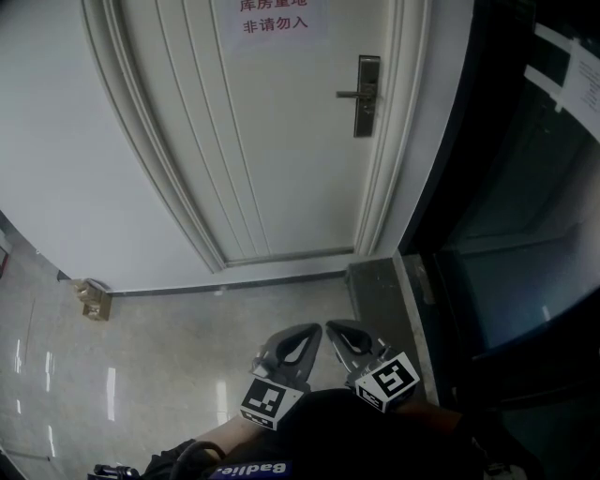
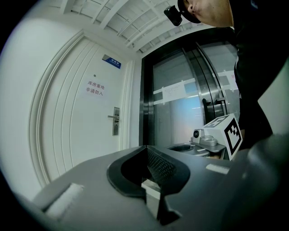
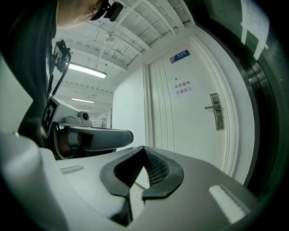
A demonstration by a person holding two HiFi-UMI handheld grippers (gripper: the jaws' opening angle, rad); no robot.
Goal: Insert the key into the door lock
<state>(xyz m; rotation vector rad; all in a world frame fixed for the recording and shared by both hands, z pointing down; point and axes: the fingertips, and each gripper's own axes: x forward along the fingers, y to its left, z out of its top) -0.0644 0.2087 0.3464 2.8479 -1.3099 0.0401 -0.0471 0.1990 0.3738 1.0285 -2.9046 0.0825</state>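
Note:
The white door (image 1: 262,141) stands ahead with its metal lock plate and lever handle (image 1: 367,94) on its right side. The lock also shows in the left gripper view (image 2: 116,121) and in the right gripper view (image 3: 216,112), far off in both. My left gripper (image 1: 309,330) and right gripper (image 1: 336,326) are held side by side low in the head view, well short of the door, both with jaws closed. I cannot make out a key. A thin pale sliver lies in the right gripper's (image 3: 143,148) seam; what it is I cannot tell.
A red-lettered notice (image 1: 272,19) hangs on the door. Dark glass panels (image 1: 525,234) in a black frame stand to the right. A dark stone sill (image 1: 380,291) lies at the door's right foot. A small brown box (image 1: 92,300) sits on the glossy floor at left.

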